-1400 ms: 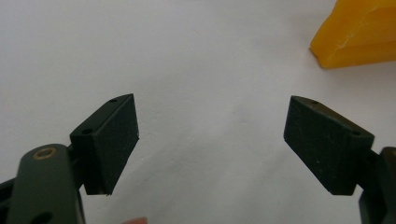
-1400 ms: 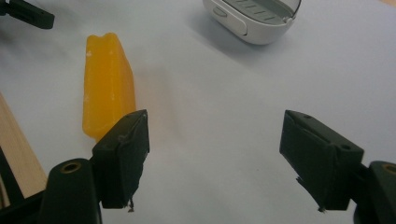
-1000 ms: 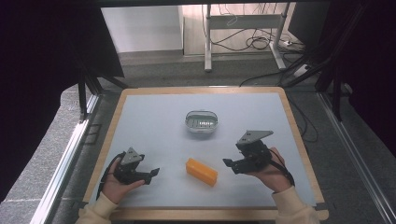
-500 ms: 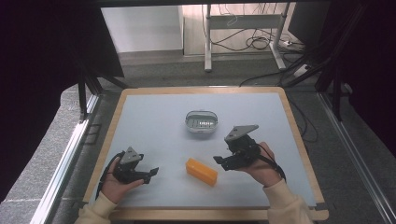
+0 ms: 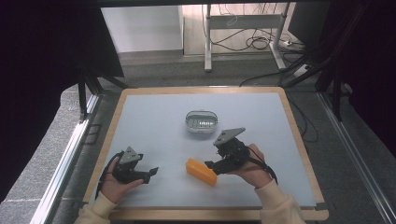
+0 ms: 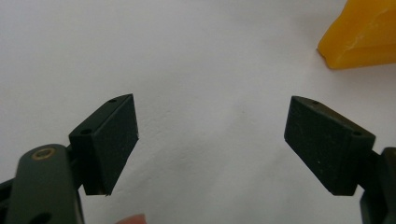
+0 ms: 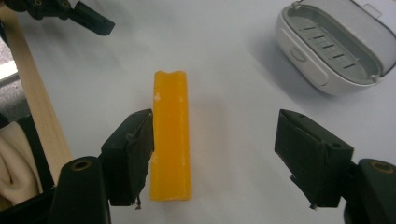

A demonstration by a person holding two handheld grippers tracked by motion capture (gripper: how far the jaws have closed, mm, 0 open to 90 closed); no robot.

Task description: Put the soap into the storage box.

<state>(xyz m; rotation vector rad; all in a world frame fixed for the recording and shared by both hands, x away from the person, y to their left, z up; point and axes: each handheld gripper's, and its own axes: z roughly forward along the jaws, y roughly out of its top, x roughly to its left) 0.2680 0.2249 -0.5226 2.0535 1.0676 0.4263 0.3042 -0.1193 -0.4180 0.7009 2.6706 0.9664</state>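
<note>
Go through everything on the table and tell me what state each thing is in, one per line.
Orange rectangular bar: lying flat on the table, between the right gripper's jaws, not clamped.
White oval plastic dish: upright, open top, nothing in it.
Left gripper: open, holding nothing, low over the table.
Right gripper: open, straddling the bar, one jaw beside it.

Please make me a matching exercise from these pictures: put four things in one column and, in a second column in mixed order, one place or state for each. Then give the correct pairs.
Things:
1. orange bar
2. white oval dish
3. left gripper
4. right gripper

Places or states:
A. near the middle of the table, empty, ridged inside
B. open over bare table, the orange bar off to one side of its view
C. lying flat on the table between the two hands
D. open, one of its fingers beside the orange bar

Pairs: 1-C, 2-A, 3-B, 4-D
</note>
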